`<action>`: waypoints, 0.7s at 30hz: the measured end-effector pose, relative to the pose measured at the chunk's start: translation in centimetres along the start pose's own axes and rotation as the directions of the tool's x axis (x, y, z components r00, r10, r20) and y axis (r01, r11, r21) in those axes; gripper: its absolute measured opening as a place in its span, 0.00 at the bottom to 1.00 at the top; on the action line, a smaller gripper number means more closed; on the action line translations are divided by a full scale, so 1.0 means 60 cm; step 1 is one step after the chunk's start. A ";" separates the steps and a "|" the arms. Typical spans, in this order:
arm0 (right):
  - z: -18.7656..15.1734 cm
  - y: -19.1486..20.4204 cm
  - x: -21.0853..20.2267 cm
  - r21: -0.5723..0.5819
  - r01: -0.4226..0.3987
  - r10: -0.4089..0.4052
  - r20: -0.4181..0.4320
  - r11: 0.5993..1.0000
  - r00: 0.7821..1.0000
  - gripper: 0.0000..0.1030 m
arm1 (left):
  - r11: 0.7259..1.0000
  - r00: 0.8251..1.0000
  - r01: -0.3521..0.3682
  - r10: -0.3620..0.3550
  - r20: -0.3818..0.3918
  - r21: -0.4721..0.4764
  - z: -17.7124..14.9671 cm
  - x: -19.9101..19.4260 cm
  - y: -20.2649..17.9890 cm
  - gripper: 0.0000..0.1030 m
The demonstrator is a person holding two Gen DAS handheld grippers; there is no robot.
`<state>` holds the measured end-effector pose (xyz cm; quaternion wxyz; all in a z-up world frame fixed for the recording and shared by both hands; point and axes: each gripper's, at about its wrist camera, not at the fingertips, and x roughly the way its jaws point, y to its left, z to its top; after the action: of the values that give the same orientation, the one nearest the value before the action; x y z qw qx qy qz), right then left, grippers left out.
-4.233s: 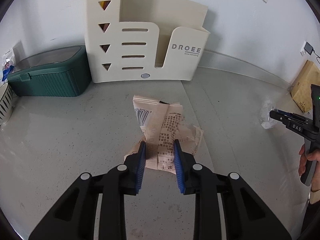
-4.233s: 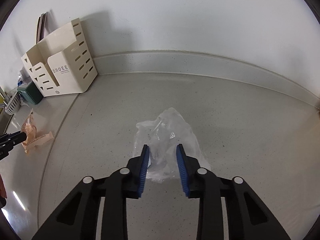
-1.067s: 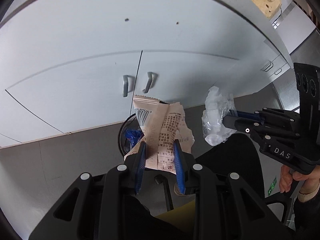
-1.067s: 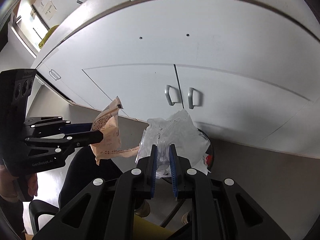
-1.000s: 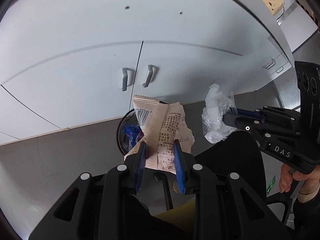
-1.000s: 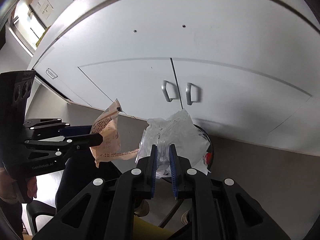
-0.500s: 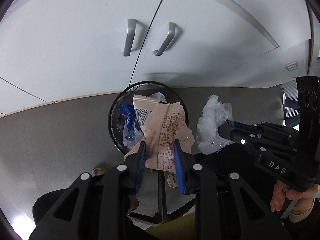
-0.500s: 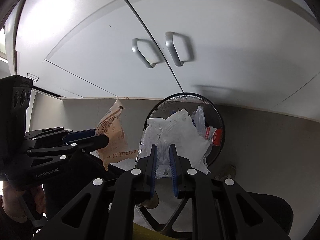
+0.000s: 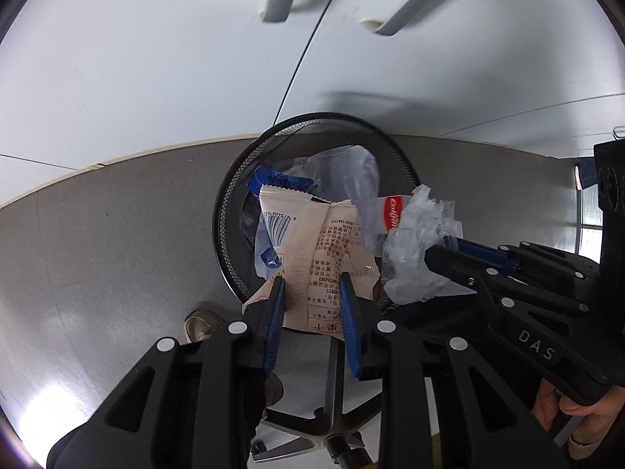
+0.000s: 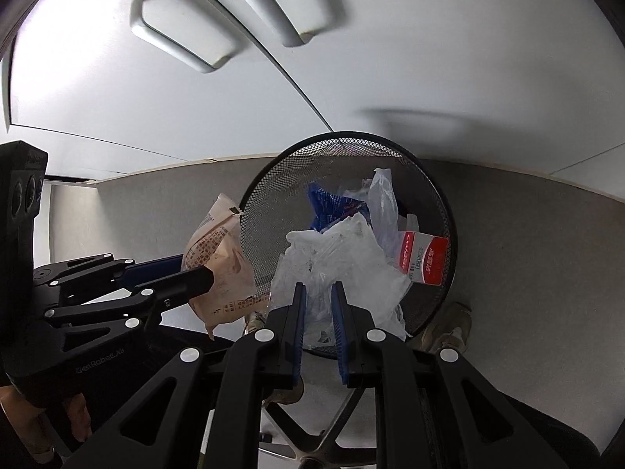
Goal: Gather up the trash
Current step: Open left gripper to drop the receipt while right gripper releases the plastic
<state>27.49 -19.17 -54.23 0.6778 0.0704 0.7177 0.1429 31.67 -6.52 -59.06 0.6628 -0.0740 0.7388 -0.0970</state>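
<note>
My left gripper [image 9: 311,287] is shut on a beige printed snack wrapper [image 9: 312,242] and holds it over the near rim of a black wire-mesh waste bin [image 9: 230,211]. My right gripper [image 10: 318,293] is shut on a crumpled clear plastic bag [image 10: 336,262] above the same bin [image 10: 269,195]. In the right wrist view the left gripper [image 10: 199,273] and the wrapper [image 10: 216,262] sit just left of the bin. In the left wrist view the right gripper [image 9: 437,250] with the bag [image 9: 418,250] is over the bin's right rim.
The bin holds blue wrappers [image 10: 328,203], a clear bag [image 10: 384,203] and a red-and-white box [image 10: 424,258]. White cabinet doors with grey handles [image 10: 183,39] stand behind it. A chair's star base [image 9: 332,410] and the person's shoes [image 10: 449,328] are below on the grey floor.
Both grippers carried their trash from the countertop down to the bin; over the last second they tilted down and closed in above it. Both stay shut.
</note>
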 end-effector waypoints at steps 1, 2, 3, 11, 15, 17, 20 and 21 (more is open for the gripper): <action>0.001 -0.002 0.007 0.009 0.001 -0.001 -0.003 1.000 1.000 0.18 | 1.000 1.000 0.001 -0.001 -0.011 -0.006 0.000 0.010 0.004 0.27; 0.001 -0.005 0.010 0.015 0.001 -0.001 -0.009 1.000 1.000 0.18 | 1.000 1.000 0.001 -0.002 -0.016 -0.013 0.000 0.018 0.007 0.27; 0.001 -0.006 0.015 0.016 0.001 -0.001 -0.016 1.000 1.000 0.18 | 1.000 1.000 0.001 -0.001 -0.022 -0.017 -0.001 0.026 0.010 0.27; 0.004 -0.012 0.036 0.009 0.038 -0.037 -0.028 0.999 0.999 0.22 | 1.000 0.999 0.002 -0.004 -0.044 -0.029 -0.003 0.052 0.033 0.29; 0.003 -0.011 0.038 0.006 0.050 -0.050 -0.025 0.999 0.998 0.28 | 1.000 1.000 0.010 -0.010 -0.028 -0.014 -0.006 0.048 0.032 0.45; 0.003 -0.010 0.039 0.004 0.057 -0.057 -0.020 0.998 0.998 0.33 | 1.000 1.000 0.000 0.000 -0.012 0.006 -0.008 0.042 0.027 0.73; 0.001 -0.012 0.035 0.008 0.089 -0.089 -0.001 0.996 0.996 0.50 | 1.000 1.000 0.009 -0.009 0.000 0.012 -0.011 0.034 0.025 0.78; 0.001 -0.012 0.032 0.011 0.098 -0.098 0.009 0.995 0.995 0.54 | 1.000 1.000 0.002 -0.002 0.003 0.011 -0.012 0.033 0.025 0.81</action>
<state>27.46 -19.30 -56.31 0.6870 0.0392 0.7179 0.1053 30.77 -5.51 -61.24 0.6642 -0.0712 0.7372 -0.1017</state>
